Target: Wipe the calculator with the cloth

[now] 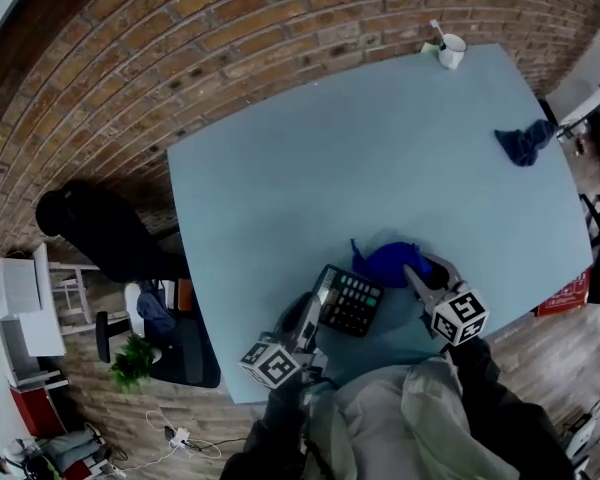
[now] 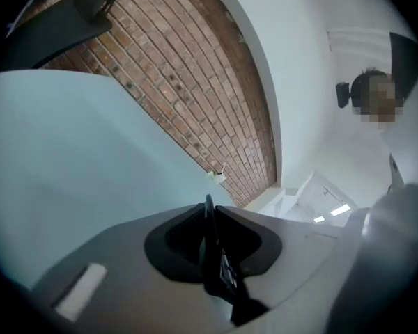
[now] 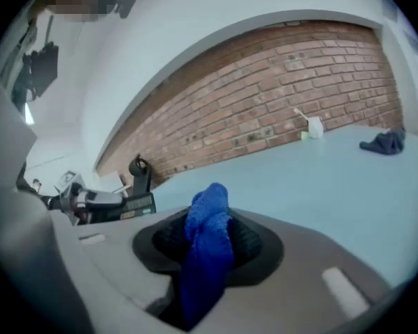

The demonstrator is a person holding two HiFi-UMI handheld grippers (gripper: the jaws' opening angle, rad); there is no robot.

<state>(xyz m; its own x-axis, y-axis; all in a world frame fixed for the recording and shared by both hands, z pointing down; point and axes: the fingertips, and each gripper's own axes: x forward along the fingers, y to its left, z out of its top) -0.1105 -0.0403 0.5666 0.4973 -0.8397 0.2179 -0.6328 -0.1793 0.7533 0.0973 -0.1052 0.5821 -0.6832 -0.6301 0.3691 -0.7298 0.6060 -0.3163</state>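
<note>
The left gripper point(image 1: 308, 315) pinches the black calculator point(image 1: 350, 301) by its edge while the right gripper point(image 1: 418, 274) clamps the blue cloth point(image 1: 385, 261) beside it.

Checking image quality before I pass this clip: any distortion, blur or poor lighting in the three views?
Head view: strong fisheye bows the table edges and brick wall; light even, corners dark. Left gripper view: the calculator sits edge-on near the lens, soft. Right gripper view: the cloth is close and slightly soft; the brick wall curves.
</note>
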